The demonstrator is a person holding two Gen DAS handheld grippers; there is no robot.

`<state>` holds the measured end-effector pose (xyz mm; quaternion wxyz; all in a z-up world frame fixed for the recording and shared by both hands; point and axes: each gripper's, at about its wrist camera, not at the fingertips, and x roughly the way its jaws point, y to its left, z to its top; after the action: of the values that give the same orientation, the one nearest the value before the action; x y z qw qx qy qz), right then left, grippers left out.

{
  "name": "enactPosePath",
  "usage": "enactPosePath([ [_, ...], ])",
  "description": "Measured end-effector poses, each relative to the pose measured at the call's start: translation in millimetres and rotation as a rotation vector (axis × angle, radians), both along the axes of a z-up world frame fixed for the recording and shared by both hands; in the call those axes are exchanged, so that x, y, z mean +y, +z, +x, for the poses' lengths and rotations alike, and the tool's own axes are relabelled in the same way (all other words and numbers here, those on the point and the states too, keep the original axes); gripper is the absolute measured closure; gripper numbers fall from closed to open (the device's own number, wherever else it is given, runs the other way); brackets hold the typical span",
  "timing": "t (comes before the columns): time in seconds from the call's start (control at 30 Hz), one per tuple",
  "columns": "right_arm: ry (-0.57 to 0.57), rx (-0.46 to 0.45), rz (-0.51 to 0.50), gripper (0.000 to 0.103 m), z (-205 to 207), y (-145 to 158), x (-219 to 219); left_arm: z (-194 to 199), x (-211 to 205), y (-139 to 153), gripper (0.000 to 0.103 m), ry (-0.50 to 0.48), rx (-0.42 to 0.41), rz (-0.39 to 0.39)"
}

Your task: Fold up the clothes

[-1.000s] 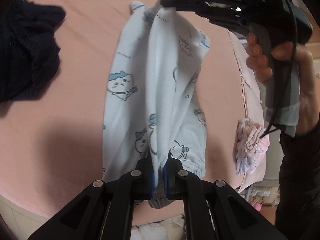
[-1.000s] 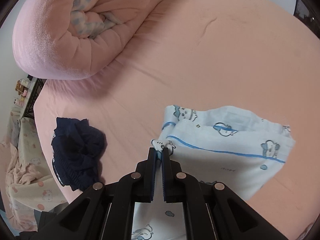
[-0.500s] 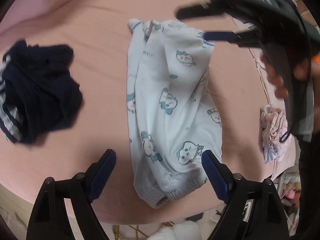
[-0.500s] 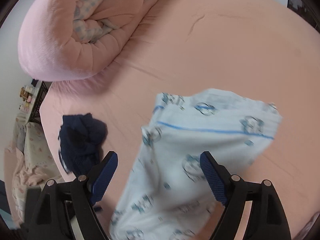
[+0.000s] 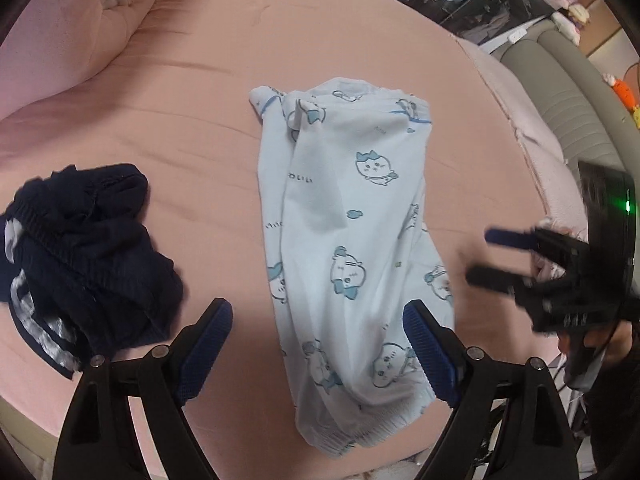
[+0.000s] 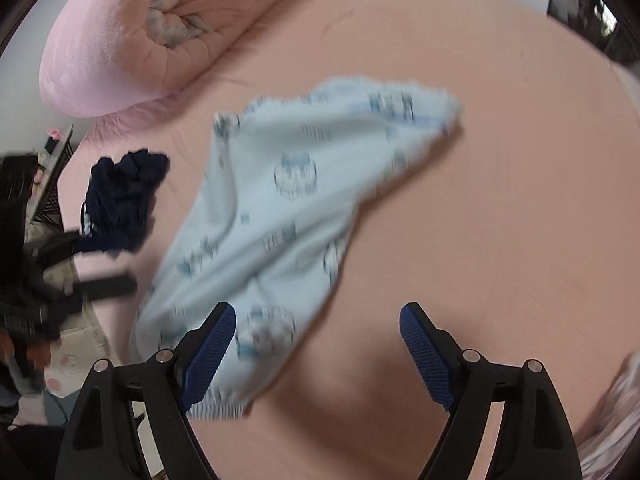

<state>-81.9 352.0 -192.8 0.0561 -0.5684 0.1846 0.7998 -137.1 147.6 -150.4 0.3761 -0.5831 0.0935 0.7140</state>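
both tongs let go since earlier — left tongs (image 5: 318,346) and right tongs (image 6: 316,344) gape wide, empty; pale blue printed garment (image 5: 352,232) lies folded near the bed (image 5: 192,128) edge.

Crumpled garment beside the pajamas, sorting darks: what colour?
Navy garment with white stripes; clearest in left wrist view.

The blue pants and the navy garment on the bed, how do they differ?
The blue pants are pale with a cartoon print; the navy garment is dark with white stripes. The pants lie long and roughly folded; the navy garment sits in a crumpled heap. Both rest on the bed, held by neither tool.
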Motion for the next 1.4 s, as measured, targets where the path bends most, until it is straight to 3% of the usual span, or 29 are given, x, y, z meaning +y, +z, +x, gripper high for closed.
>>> enactPosePath([
  [0.17, 0.011, -0.014, 0.062, 0.019, 23, -8, -6, 5, -4, 3, 0.016, -0.019, 0.037, -0.036],
  [0.33, 0.014, 0.068, 0.042, 0.019, 39, 0, -15, 22, -2, 5, 0.016, -0.062, 0.114, -0.059],
  [0.47, 0.101, 0.117, 0.145, 0.019, 41, 6, -33, 34, -2, -4, 0.016, -0.119, 0.154, -0.106],
  [0.63, 0.265, 0.178, 0.336, 0.019, 53, 8, -64, 39, -16, -9, 0.016, -0.167, 0.182, -0.103],
  [0.73, 0.36, 0.239, 0.452, 0.019, 65, 8, -82, 48, -28, -9, 0.016, -0.254, 0.243, -0.108],
  [0.87, 0.486, 0.204, 0.596, 0.019, 74, -11, -103, 60, -38, -17, 0.016, -0.33, 0.323, -0.146],
  [1.03, 0.58, 0.171, 0.699, 0.019, 88, -29, -121, 65, -46, -24, 0.016, -0.37, 0.331, -0.153],
  [1.23, 0.701, 0.217, 0.958, 0.019, 103, -48, -147, 90, -54, -30, 0.016, -0.554, 0.525, -0.209],
  [1.33, 0.793, 0.269, 1.128, 0.019, 113, -61, -166, 98, -61, -35, 0.016, -0.626, 0.573, -0.217],
  [1.4, 0.835, 0.289, 1.19, 0.019, 116, -66, -173, 103, -65, -38, 0.016, -0.671, 0.603, -0.222],
])
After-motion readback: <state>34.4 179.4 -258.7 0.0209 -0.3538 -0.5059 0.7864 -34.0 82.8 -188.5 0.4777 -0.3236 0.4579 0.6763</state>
